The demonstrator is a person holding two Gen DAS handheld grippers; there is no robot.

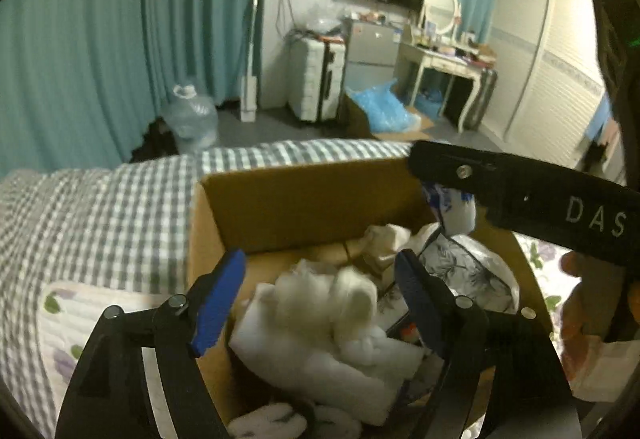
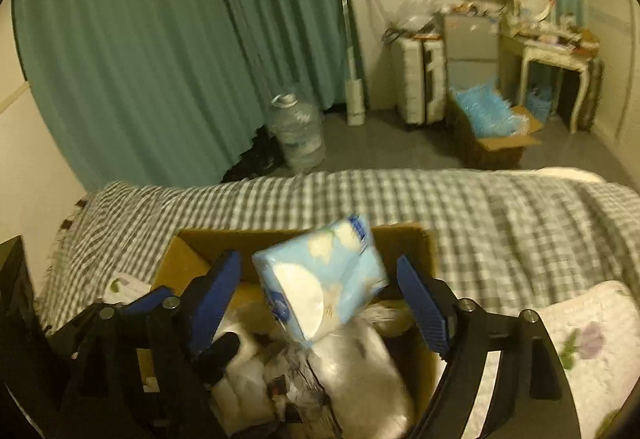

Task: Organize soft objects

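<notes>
Both pairs of blue fingers stand wide apart with nothing clamped between them: the left gripper [image 1: 320, 299] hangs over the open box, and the right gripper [image 2: 320, 303] does the same from the other side, its black body crossing the upper right of the left wrist view. Largest in sight is the bed [image 2: 480, 215] with its grey checked cover, and on it sits the cardboard box [image 1: 304, 199], flaps open, near a flowered pillow [image 2: 584, 327] that lies beside its right edge. Inside the box lies a heap of soft things: a white folded cloth [image 1: 320, 363] with a tuft of white stuffing [image 1: 344, 299] on top, a clear bag with a grey leaf print [image 1: 464, 267], and a cream cloth [image 1: 384, 243] toward the far wall. A pale blue pack of tissues [image 2: 320, 283] sits tilted between the right fingers, over the box; its edges are blurred, and neither finger touches it. Whether it rests on the heap or is in the air cannot be told.
</notes>
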